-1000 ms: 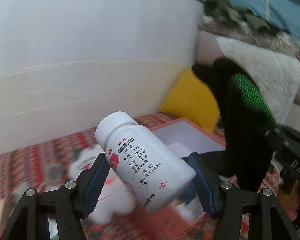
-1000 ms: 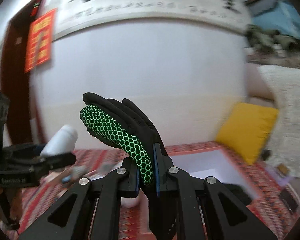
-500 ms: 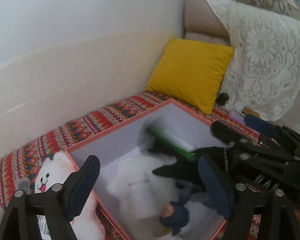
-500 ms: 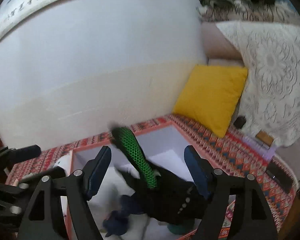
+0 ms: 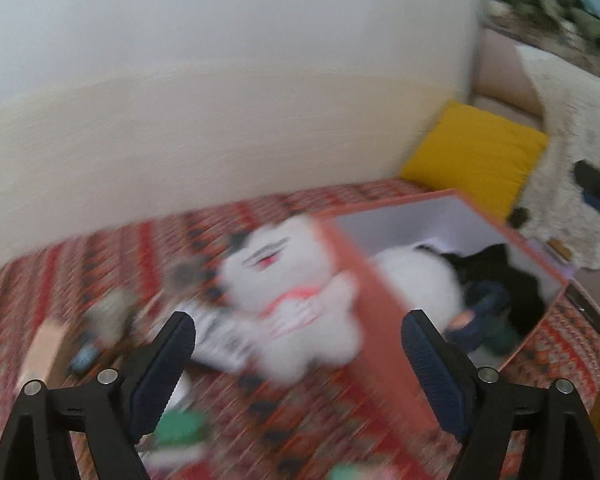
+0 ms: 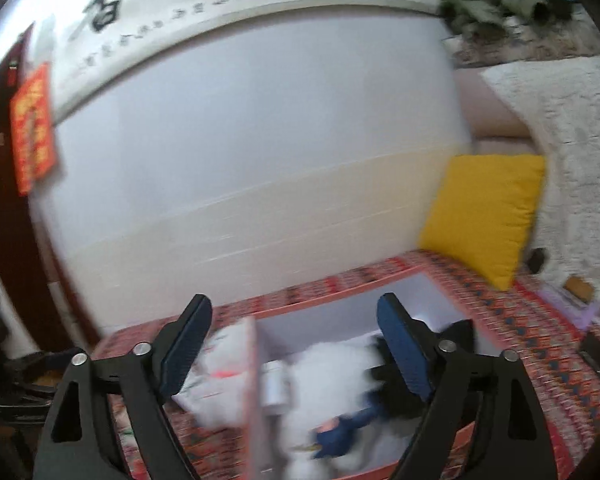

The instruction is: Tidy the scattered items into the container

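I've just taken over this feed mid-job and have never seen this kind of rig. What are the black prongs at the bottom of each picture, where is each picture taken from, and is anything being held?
No robot arm here: a person holds a two-finger gripper in each hand, and a fisheye camera on each looks forward along its fingers. The prongs are those fingers. One picture comes from the left gripper, the other from the right gripper. Both stand open and hold nothing.

Ahead is an orange box with a white inside, resting on a red patterned cloth. In the box lie something white and fluffy, a black item and a dark blue item. Outside, against the box's wall, lies a white plush toy; small blurred items are scattered further left. A yellow cushion leans behind.
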{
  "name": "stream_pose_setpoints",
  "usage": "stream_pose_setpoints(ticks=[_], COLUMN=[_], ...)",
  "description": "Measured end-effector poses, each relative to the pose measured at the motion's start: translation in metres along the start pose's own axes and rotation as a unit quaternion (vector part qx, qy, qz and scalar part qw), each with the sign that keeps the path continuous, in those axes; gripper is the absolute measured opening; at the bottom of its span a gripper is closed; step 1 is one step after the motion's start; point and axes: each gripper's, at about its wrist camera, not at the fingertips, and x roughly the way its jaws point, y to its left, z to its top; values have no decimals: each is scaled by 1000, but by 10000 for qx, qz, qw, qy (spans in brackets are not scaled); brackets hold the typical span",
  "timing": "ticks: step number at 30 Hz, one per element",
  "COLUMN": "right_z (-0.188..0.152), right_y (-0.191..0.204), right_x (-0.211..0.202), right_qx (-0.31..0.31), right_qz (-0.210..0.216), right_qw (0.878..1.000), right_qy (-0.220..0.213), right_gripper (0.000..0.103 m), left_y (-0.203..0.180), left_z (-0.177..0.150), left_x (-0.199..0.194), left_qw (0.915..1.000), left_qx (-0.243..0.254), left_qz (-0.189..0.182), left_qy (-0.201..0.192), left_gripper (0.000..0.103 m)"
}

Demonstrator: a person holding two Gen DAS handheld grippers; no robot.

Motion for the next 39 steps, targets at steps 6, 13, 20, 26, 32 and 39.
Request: stream_pose_setpoints(ticks=[6, 13, 20, 26, 32, 39], right_z=[-54, -118, -151, -173, -182, -184], right_y=[66, 143, 158, 155, 151, 147], right_x=[10, 21, 50, 79, 99, 117], right_qx=[-466, -1002, -941, -743, -716, -628], right_qz=[581, 1249, 1436, 1477, 1522, 1528], right_qw=[9937, 9706, 9554, 9446, 9368, 9353], right_qy=[835, 1796, 2403, 2834, 3067, 3128], right_gripper=[95, 95, 94, 94, 94, 93], left_y=[88, 118, 91, 79, 79, 87], left_z=[-79, -151, -160, -147, -139, -145], left_x=[-39, -21, 61, 128, 155, 141], left_qw=[9943, 9852, 9864, 9828, 9834, 9888], left_qx=[-896, -1397, -1141, -1126, -977, -687], left_qz=[542, 737, 484, 520, 902, 725], left_qy=[217, 665, 1082, 1370, 1236, 1109], left_gripper=[89, 89, 89, 89, 89, 76])
